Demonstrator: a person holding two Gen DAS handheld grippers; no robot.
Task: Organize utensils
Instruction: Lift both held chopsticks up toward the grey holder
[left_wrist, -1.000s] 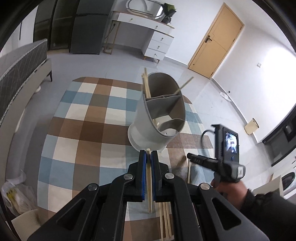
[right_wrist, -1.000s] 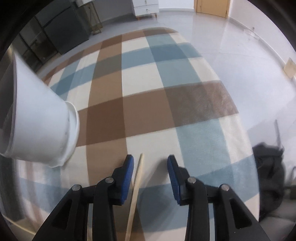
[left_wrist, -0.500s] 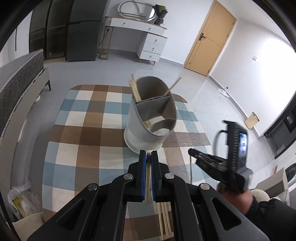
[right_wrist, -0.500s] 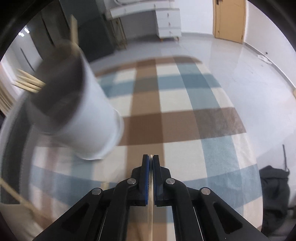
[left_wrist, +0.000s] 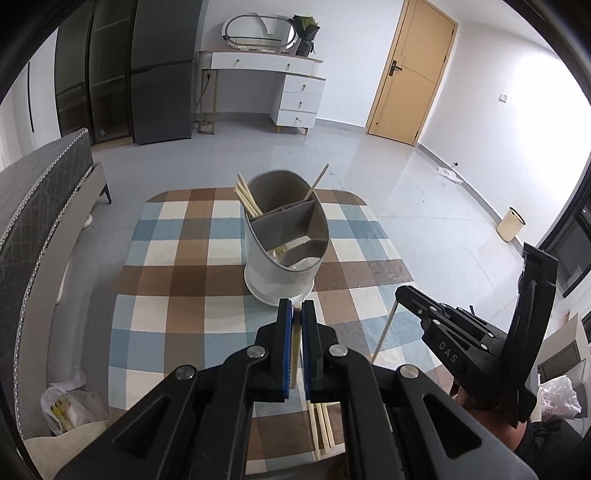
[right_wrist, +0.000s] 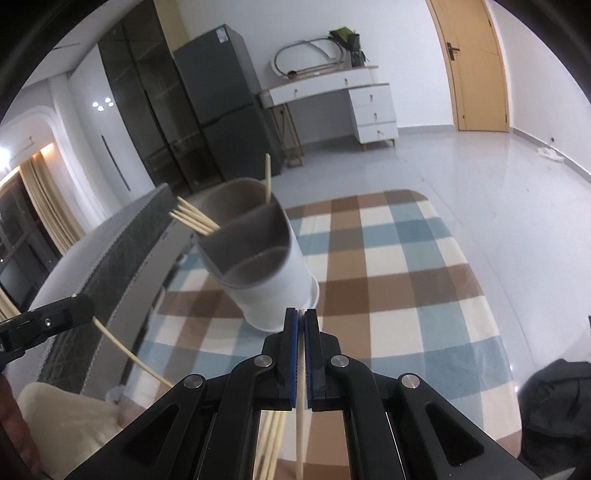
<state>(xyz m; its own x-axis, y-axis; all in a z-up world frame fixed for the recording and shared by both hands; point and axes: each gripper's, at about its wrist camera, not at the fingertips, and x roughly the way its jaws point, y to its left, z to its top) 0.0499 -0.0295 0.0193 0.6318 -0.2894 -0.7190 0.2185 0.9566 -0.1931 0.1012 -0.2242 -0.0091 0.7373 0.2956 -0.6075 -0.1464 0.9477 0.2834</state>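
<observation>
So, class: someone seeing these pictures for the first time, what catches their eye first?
Probably the white divided utensil holder standing mid-rug on the checked carpet, several chopsticks leaning out of its back compartment. Next, each claw, left and right, shut on a single chopstick in front of it.

The right gripper (right_wrist: 300, 325), whose blue-padded jaws were standing apart around a pale wooden chopstick (right_wrist: 300, 413) lying on the checked brown, blue and cream rug (right_wrist: 399, 280), is now clamping that chopstick and carrying it clear of the rug, beside the white oval utensil holder with grey dividers (right_wrist: 258, 266). The left gripper (left_wrist: 295, 325) is rising with its own wooden chopstick (left_wrist: 294, 343); the holder is looking smaller and further off in the left wrist view.
</observation>
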